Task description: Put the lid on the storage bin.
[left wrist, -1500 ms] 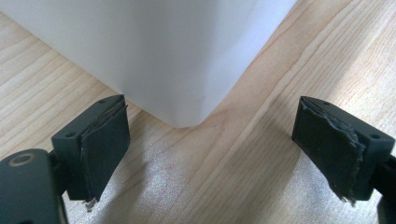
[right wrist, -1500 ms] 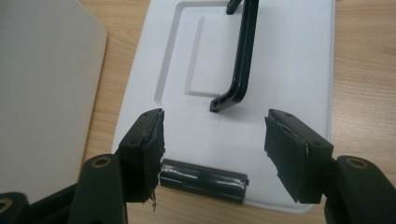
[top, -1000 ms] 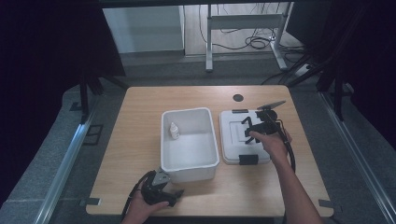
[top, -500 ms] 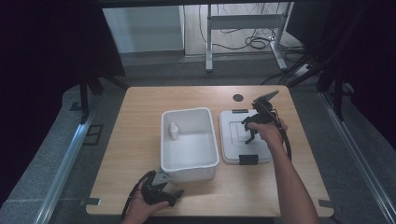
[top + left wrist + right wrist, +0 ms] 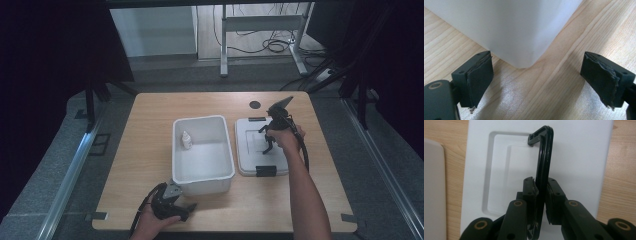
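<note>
The right claw is clenched on a thin black handle, a glossy plastic bar bent at a right angle at its far end. The handle stands up from a flat white lid with a smooth rectangular hollow in its middle. In the high view this lid lies on the right half of the counter, with a black clasp on its near edge. Just left of it, an open white tub with rounded corners holds a small white bottle against its left wall.

The left claw is released, with its worn, frayed rubber pads wide apart and nothing between them. It rests low on the pale wood-grain counter near the front edge, facing a rounded corner of the matte tub. A small dark round spot sits near the far edge.
</note>
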